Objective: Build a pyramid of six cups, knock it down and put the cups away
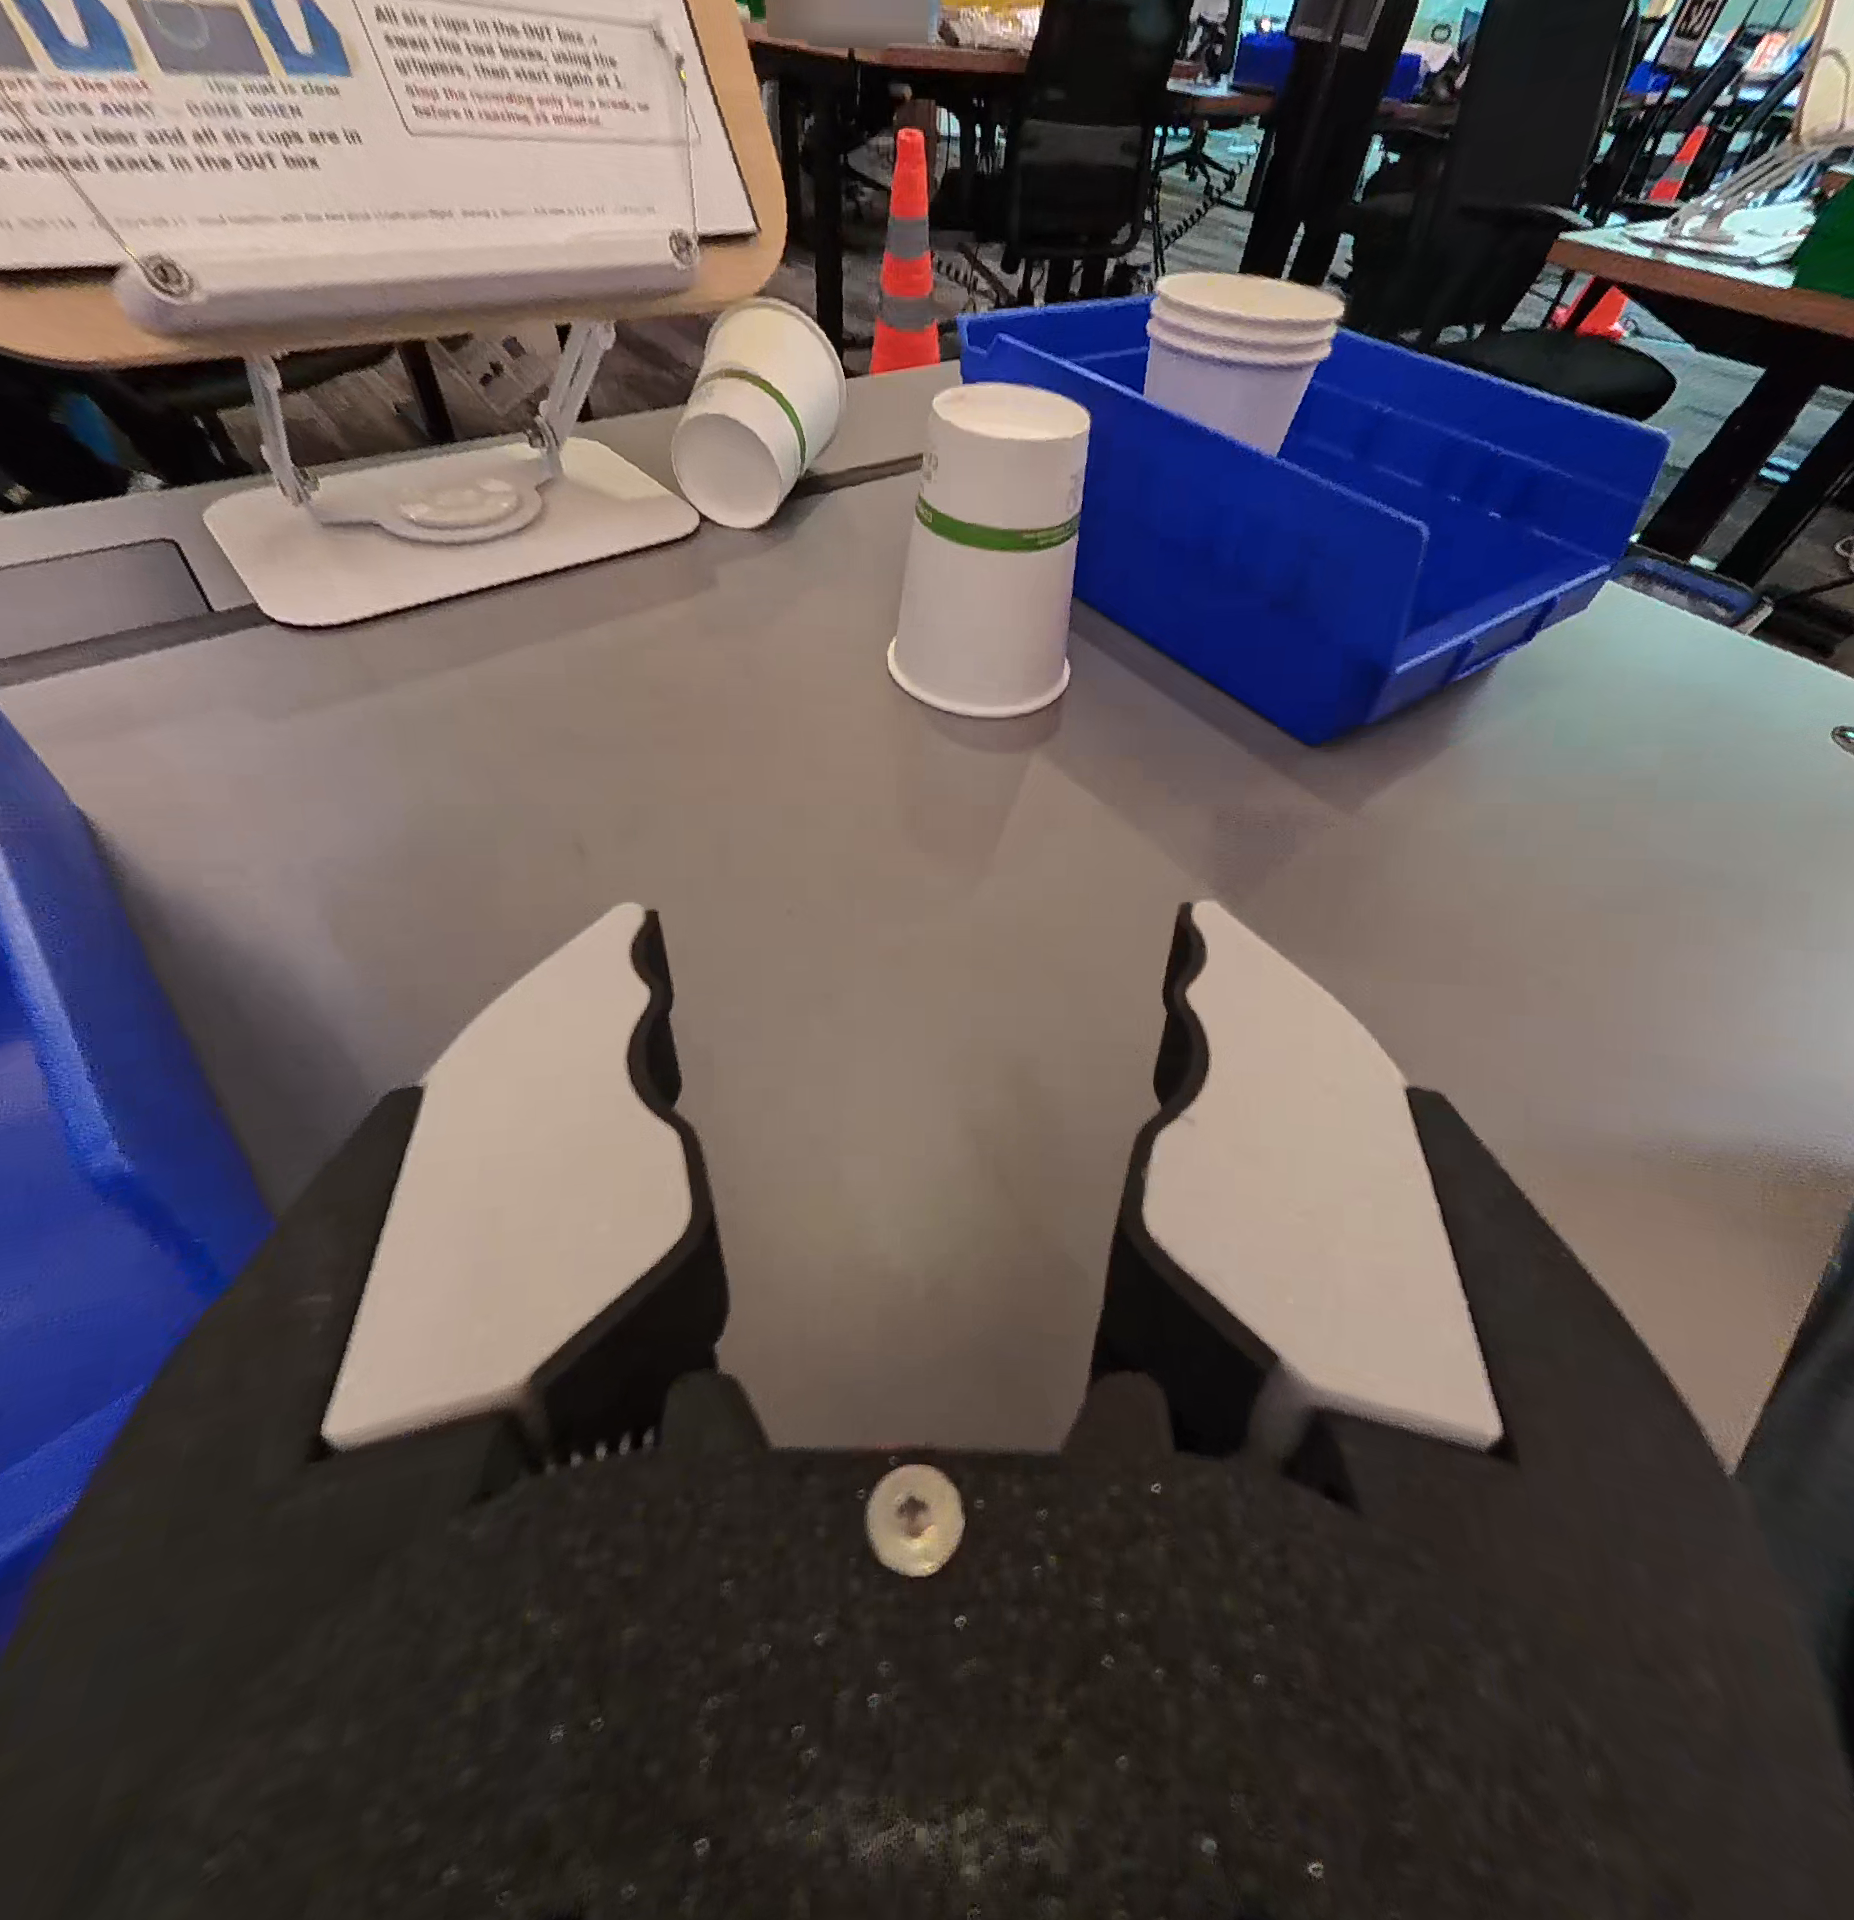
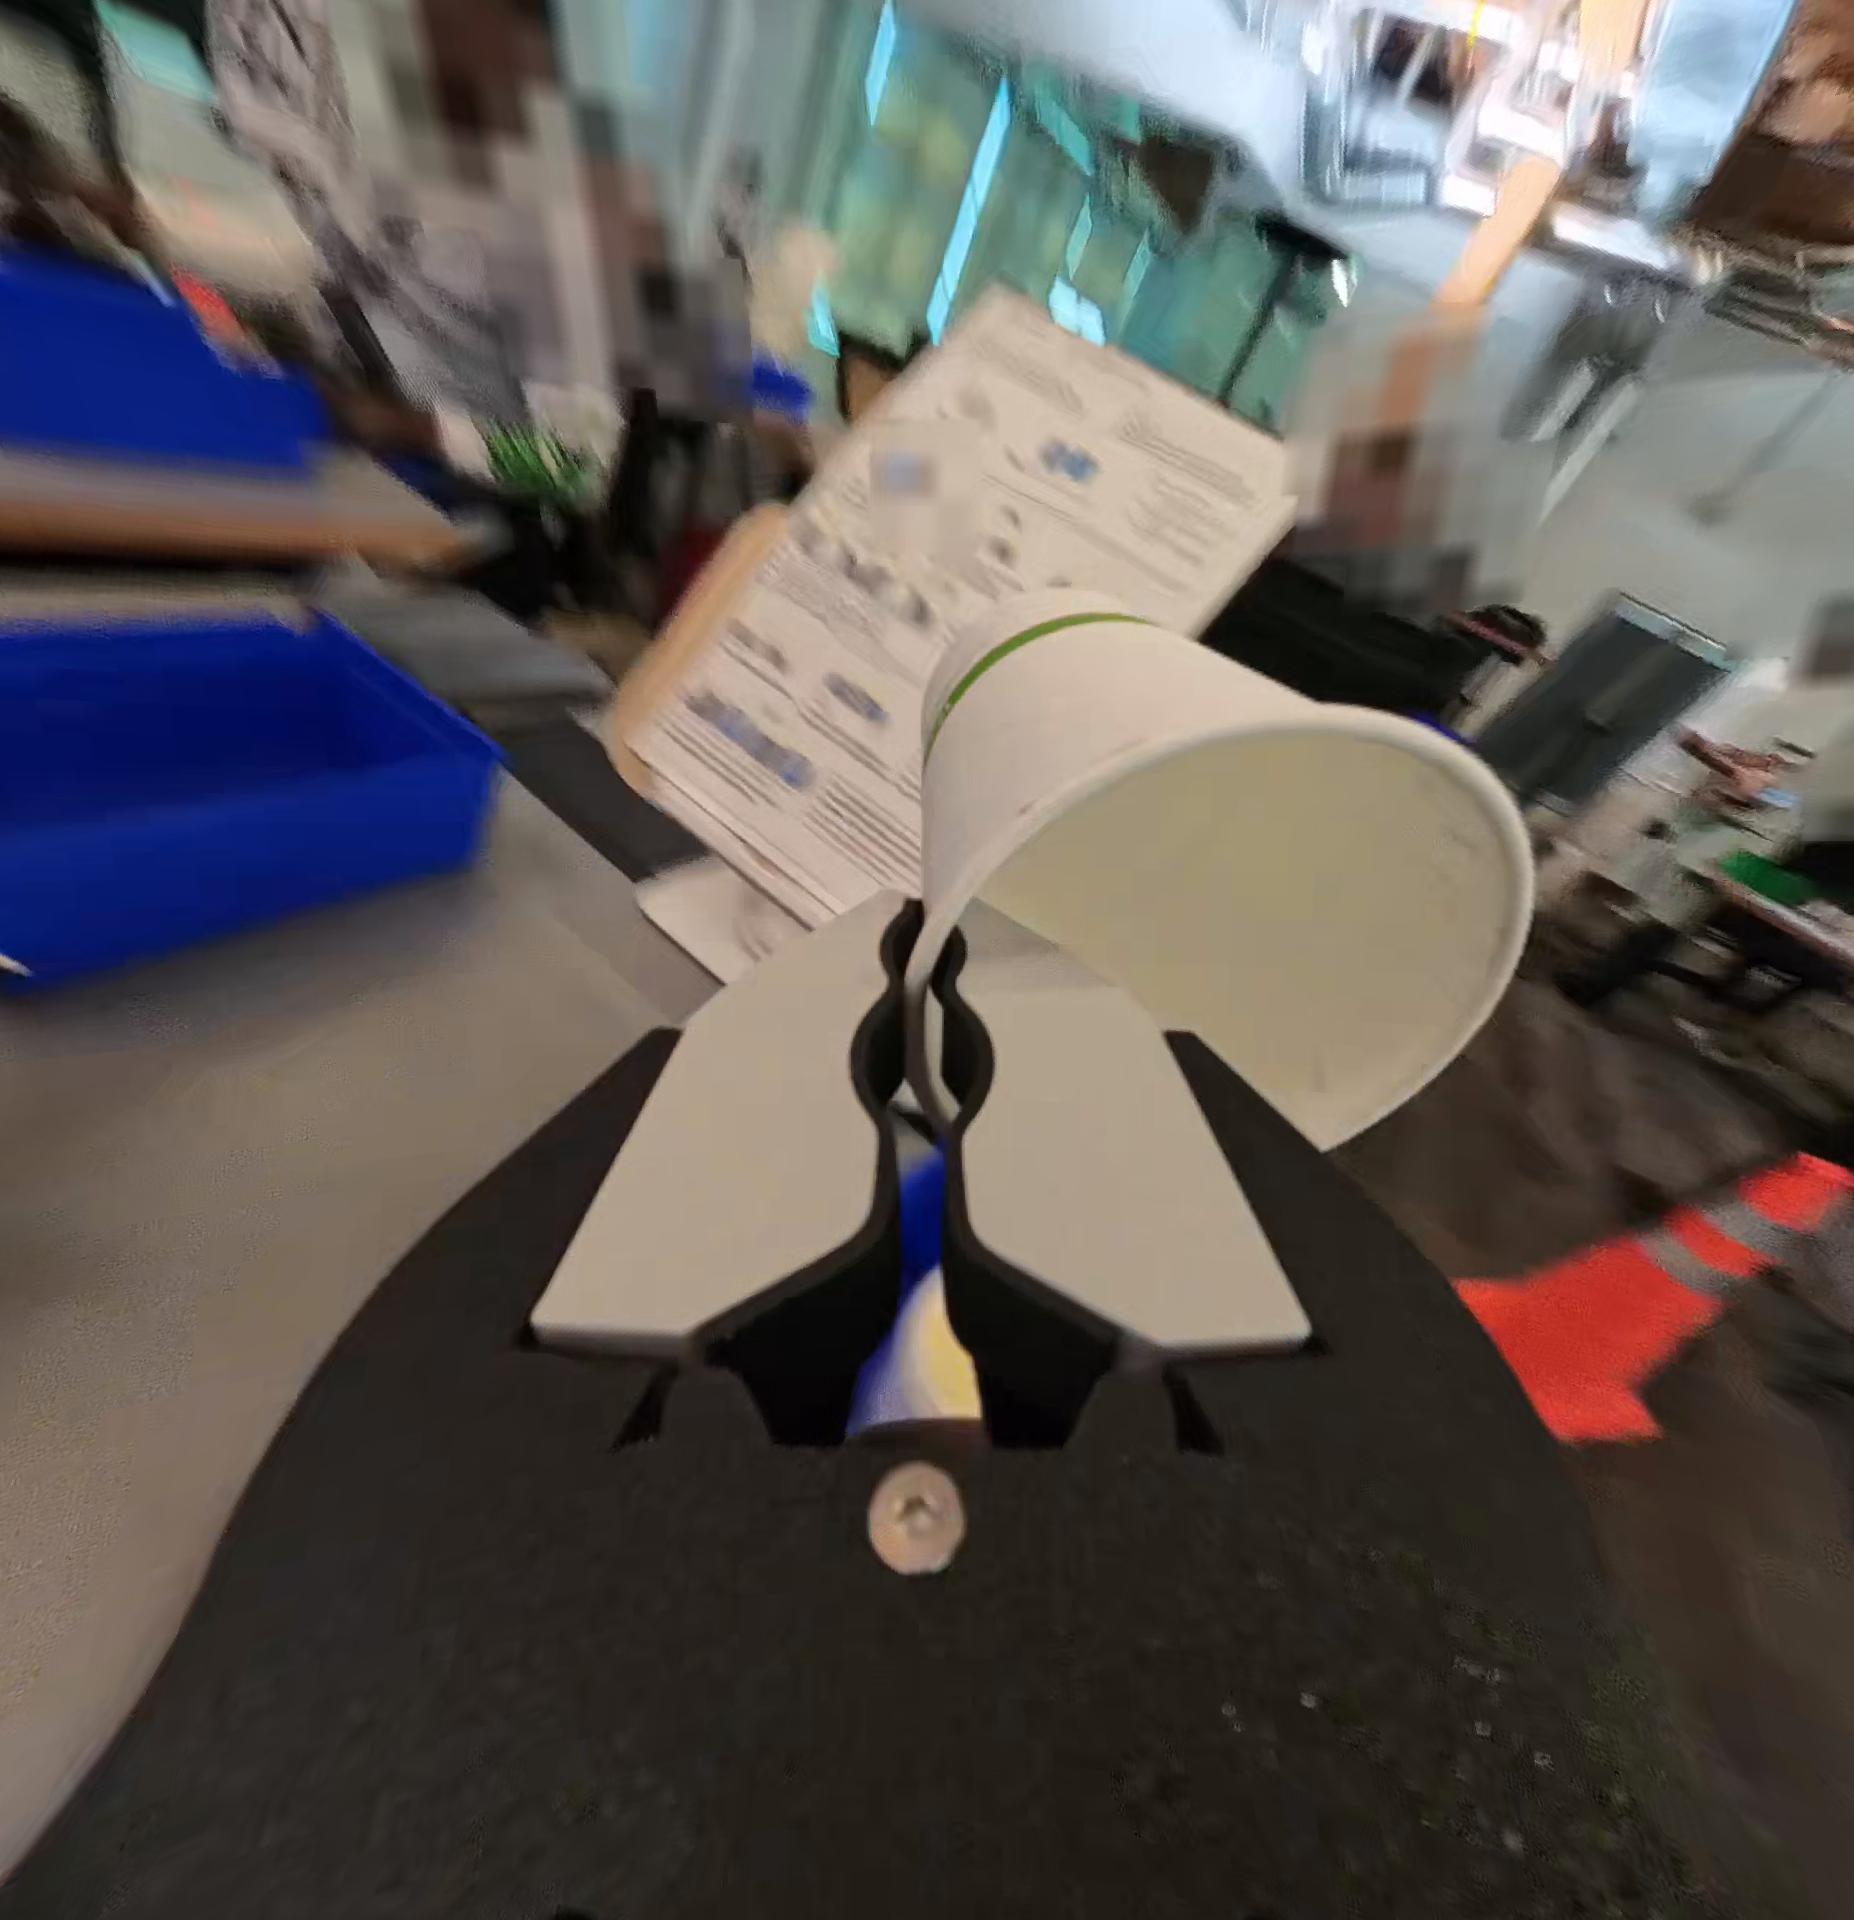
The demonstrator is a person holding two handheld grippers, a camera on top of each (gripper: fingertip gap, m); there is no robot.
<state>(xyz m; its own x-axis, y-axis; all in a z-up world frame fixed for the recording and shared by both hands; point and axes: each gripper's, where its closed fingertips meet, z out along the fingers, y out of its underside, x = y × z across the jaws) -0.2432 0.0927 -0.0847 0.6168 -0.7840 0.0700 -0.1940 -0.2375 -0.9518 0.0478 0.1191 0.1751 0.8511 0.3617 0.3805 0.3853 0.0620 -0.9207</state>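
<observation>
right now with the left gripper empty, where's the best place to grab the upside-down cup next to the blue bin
Take the upside-down paper cup across its wall near the green band, coming in level from the near side. It stands rim-down with the closed base on top, so there is no rim to pinch. The blue bin sits close on its right, so the open left gripper should straddle it carefully.

Open grey tabletop [image 1: 902,1039] lying ahead of the left gripper [image 1: 918,997]

An upside-down paper cup [image 1: 990,551] is standing just beside the blue bin [image 1: 1318,582], narrowing the path; a tipped cup [image 1: 757,410] is lying by the document stand [image 1: 445,520].
</observation>
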